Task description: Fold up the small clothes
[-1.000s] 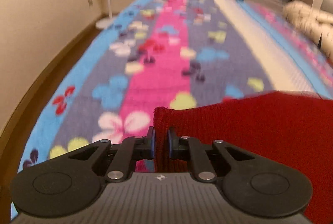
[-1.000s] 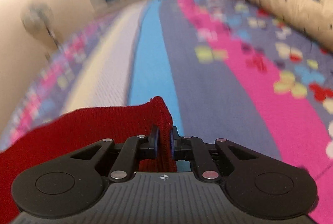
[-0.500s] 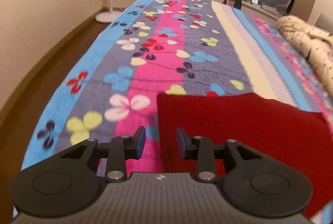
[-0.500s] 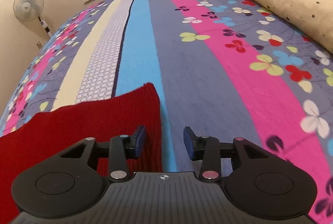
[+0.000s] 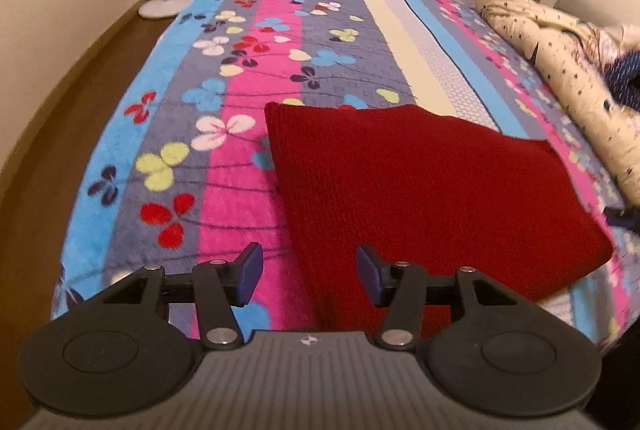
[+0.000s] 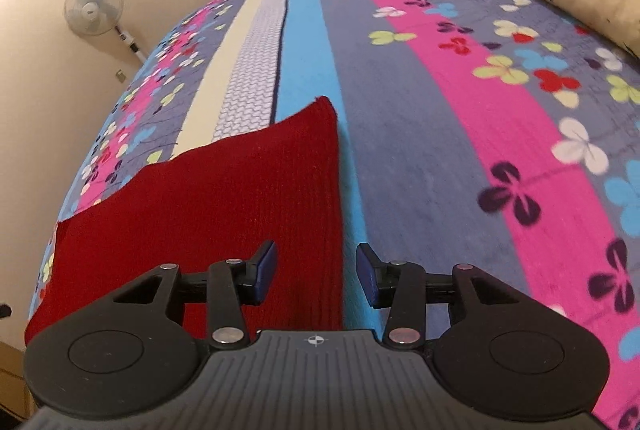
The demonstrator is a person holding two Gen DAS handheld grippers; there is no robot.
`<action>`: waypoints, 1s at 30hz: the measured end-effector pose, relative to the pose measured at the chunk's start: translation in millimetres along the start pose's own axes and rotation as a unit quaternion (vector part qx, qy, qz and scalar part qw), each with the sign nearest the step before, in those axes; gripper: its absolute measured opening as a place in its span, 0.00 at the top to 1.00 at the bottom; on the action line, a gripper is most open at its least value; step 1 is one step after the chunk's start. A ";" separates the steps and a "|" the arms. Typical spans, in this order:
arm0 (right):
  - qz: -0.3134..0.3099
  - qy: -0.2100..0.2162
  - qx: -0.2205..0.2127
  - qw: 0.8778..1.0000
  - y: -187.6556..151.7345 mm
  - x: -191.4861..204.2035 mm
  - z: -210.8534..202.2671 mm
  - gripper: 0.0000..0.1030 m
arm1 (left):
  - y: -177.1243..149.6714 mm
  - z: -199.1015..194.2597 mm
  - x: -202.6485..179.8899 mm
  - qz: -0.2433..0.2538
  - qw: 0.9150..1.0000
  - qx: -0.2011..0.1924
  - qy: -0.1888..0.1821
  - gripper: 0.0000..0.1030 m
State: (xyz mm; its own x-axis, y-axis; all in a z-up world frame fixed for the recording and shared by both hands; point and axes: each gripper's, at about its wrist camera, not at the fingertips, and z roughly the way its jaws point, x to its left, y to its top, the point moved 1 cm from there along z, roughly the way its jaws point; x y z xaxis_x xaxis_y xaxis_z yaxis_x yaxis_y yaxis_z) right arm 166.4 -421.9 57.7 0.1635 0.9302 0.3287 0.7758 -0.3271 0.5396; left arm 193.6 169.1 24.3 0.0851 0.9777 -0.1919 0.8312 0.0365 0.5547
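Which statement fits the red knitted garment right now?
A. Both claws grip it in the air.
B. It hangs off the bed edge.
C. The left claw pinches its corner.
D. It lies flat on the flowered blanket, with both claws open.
D: the red knitted garment lies spread on the flowered blanket, and the left claw and right claw both stand open, gripping nothing.

Matt red knit garment (image 5: pixel 420 182) on fuzzy fleece blanket (image 5: pixel 240 158) (floral print); plastic gripper pads (image 5: pixel 250 272) w/ blue faces.
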 end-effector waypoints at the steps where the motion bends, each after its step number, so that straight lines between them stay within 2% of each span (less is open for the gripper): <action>1: 0.007 -0.001 0.000 1.000 -1.6 -0.5 -1.5 0.56 | -1.0 2.9 2.7 -0.012 1.000 0.004 -0.006 0.43; 3: 0.014 -0.008 0.007 1.000 -4.7 -1.8 -0.2 0.55 | -4.9 14.5 7.4 -0.037 0.999 0.016 -0.008 0.35; 6: 0.004 -0.020 0.026 0.999 -10.4 1.7 6.8 0.55 | -7.3 37.2 13.4 -0.070 0.996 0.047 -0.022 0.35; 8: -0.014 -0.031 0.045 0.998 -15.2 4.8 13.3 0.55 | -7.6 47.7 12.6 -0.070 0.995 0.067 -0.023 0.35; 11: -0.034 -0.040 0.070 0.996 -20.9 5.6 20.6 0.55 | -10.2 52.4 8.9 -0.052 0.996 0.074 -0.020 0.38; 13: -0.030 -0.033 0.075 0.996 -22.2 2.7 19.0 0.55 | -13.0 55.0 6.5 -0.038 0.995 0.083 -0.039 0.53; 14: -0.026 -0.026 0.077 0.996 -23.1 1.3 18.4 0.55 | -14.6 57.1 4.1 -0.029 0.994 0.089 -0.049 0.67; 15: -0.025 -0.019 0.081 0.996 -24.4 -0.1 17.8 0.57 | -16.3 57.8 2.0 -0.019 0.994 0.093 -0.055 0.72; 16: -0.027 -0.013 0.083 0.996 -26.3 -0.6 16.2 0.65 | -17.3 56.7 0.9 -0.009 0.994 0.091 -0.055 0.76; 17: -0.030 -0.005 0.081 0.996 -26.7 -0.2 13.9 0.83 | -17.7 54.5 1.1 -0.005 0.995 0.086 -0.057 0.84; 19: -0.028 0.021 0.060 0.998 -25.5 -0.2 1.9 0.87 | -16.5 41.6 7.8 -0.021 0.996 0.054 -0.074 0.86; 21: -0.015 0.068 0.017 0.997 -20.9 -3.2 -18.8 0.88 | -14.7 22.4 14.8 -0.043 0.993 0.011 -0.108 0.86; 23: 0.001 0.098 -0.012 0.995 -18.3 -11.5 -34.6 0.88 | -18.3 15.9 19.5 -0.046 0.993 0.002 -0.110 0.86; 24: 0.001 0.091 -0.003 0.996 -19.8 -16.1 -33.1 0.88 | -20.7 24.9 18.7 -0.039 0.995 0.028 -0.087 0.86; 25: -0.013 0.061 0.023 0.998 -23.5 -18.7 -24.6 0.88 | -26.6 41.7 17.8 -0.029 0.996 0.073 -0.052 0.86; 26: -0.039 0.017 0.064 0.997 -30.9 -19.3 -9.6 0.88 | -32.3 56.7 15.3 -0.015 0.993 0.110 -0.034 0.85; 27: -0.062 -0.009 0.105 0.993 -39.0 -18.1 4.8 0.88 | -35.8 64.9 10.1 0.007 0.991 0.129 -0.027 0.85; 28: -0.089 -0.023 0.133 0.987 -46.4 -14.3 15.2 0.88 | -36.4 66.6 4.7 0.027 0.991 0.129 -0.025 0.85; 30: -0.125 -0.030 0.129 0.983 -50.0 -6.2 16.5 0.87 | -33.7 62.3 2.1 0.029 0.992 0.118 -0.028 0.81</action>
State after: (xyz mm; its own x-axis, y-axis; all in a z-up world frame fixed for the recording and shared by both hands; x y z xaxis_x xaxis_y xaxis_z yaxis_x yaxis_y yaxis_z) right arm 136.7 -408.6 15.8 -0.0214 0.9869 0.1600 0.9239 -0.0416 0.3803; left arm 200.0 157.0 -45.3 0.1616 0.9633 -0.2143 0.9291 -0.0754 0.3620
